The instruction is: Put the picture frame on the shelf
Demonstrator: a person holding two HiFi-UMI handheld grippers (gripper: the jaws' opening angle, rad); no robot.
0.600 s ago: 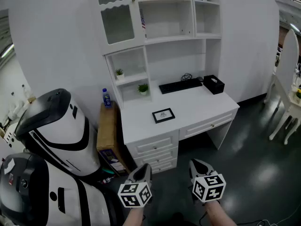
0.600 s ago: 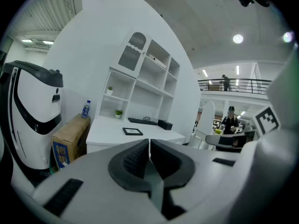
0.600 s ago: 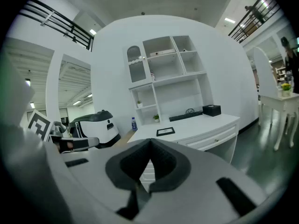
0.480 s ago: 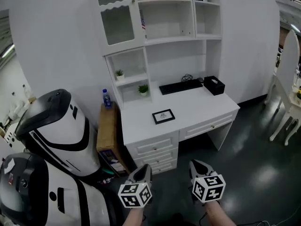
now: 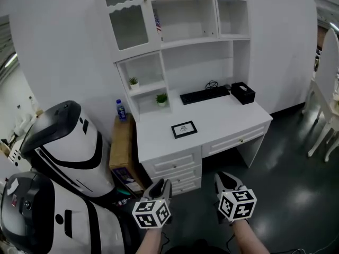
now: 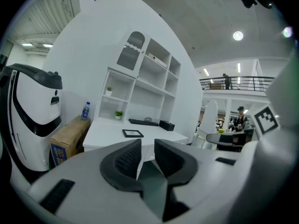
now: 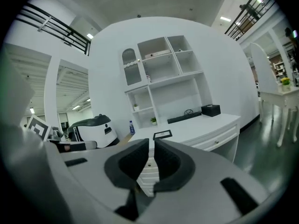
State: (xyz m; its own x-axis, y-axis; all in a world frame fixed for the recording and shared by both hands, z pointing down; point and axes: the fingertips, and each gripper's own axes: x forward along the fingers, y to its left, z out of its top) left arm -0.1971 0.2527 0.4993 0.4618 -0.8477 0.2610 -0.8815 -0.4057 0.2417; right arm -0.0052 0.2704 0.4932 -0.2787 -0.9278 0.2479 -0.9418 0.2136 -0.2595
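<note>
A small black picture frame (image 5: 184, 129) lies flat on the white desk (image 5: 228, 118), near its front edge. It also shows far ahead in the left gripper view, picture frame (image 6: 132, 133), and in the right gripper view, picture frame (image 7: 162, 135). Above the desk stands the white shelf unit (image 5: 185, 41) with open compartments. Both grippers hang low in front of the desk drawers, well short of the frame. My left gripper (image 5: 164, 184) (image 6: 147, 144) stands slightly open, with nothing between its pads. My right gripper (image 5: 223, 177) (image 7: 151, 143) is shut and empty.
On the desk lie a black keyboard (image 5: 203, 95) and a black box (image 5: 242, 93). Small plants (image 5: 161, 99) sit in the lower shelf cubbies. A bottle (image 5: 121, 110) stands on a cardboard box (image 5: 121, 142) to the left, beside a large white-and-black machine (image 5: 63, 142). White furniture (image 5: 326, 89) stands at the right.
The head view has shifted slightly. Both grippers sit a little lower in it. Nothing on the desk has moved.
</note>
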